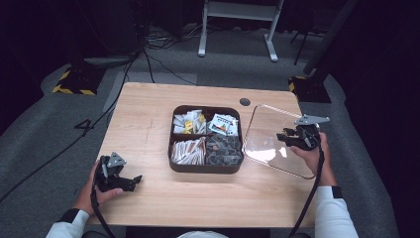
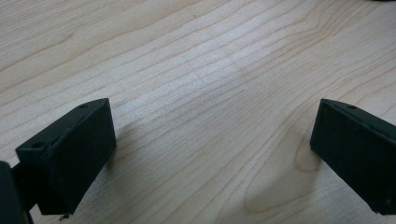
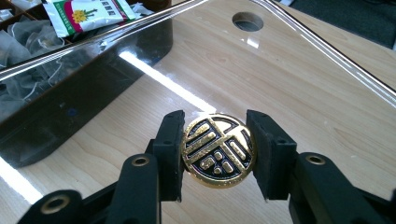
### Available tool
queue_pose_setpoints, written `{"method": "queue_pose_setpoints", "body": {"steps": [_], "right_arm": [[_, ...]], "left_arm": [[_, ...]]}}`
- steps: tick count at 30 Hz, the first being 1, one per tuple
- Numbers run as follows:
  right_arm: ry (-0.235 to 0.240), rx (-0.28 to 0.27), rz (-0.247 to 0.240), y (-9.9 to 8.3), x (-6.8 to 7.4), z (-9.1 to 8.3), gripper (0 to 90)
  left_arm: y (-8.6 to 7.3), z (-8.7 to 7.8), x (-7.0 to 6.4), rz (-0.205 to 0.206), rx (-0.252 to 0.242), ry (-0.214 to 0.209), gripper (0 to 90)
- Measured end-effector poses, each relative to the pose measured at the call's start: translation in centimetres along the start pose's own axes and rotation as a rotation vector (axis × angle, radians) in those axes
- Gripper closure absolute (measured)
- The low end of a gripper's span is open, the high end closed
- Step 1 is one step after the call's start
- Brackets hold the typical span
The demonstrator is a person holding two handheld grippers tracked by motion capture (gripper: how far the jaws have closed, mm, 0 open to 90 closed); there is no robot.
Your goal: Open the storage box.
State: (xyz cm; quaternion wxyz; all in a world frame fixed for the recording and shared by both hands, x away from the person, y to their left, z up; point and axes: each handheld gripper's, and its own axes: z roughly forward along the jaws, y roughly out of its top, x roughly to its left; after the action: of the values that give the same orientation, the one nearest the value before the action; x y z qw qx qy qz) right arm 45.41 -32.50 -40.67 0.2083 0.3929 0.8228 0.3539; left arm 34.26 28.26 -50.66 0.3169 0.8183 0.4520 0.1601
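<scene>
Right gripper (image 3: 218,151) jaws clamped on round gold-and-black knob (image 3: 218,150) at centre of clear lid (image 3: 299,79). Lid held beside dark compartment box (image 1: 206,139), right of it, over table's (image 1: 148,119) right edge. Sachets (image 1: 223,124) seen inside box. Left gripper (image 2: 212,154) jaws spread wide, nothing between them, held low over bare wood at front-left corner.

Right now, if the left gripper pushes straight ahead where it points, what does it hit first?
Probably the bare wooden table: the left gripper, jaws wide open, angles down at the wood. Depth is unclear, but nothing else lies ahead.
</scene>
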Motion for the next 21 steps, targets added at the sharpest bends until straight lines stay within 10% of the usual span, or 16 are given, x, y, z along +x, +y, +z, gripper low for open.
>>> {"method": "queue_pose_setpoints", "body": {"steps": [21], "right_arm": [[-0.002, 0.06, 0.008, -1.7, -0.8, 1.1, 59.5]], "left_arm": [[0.0, 0.0, 0.0, 0.0, 0.0, 0.0, 0.5]]}}
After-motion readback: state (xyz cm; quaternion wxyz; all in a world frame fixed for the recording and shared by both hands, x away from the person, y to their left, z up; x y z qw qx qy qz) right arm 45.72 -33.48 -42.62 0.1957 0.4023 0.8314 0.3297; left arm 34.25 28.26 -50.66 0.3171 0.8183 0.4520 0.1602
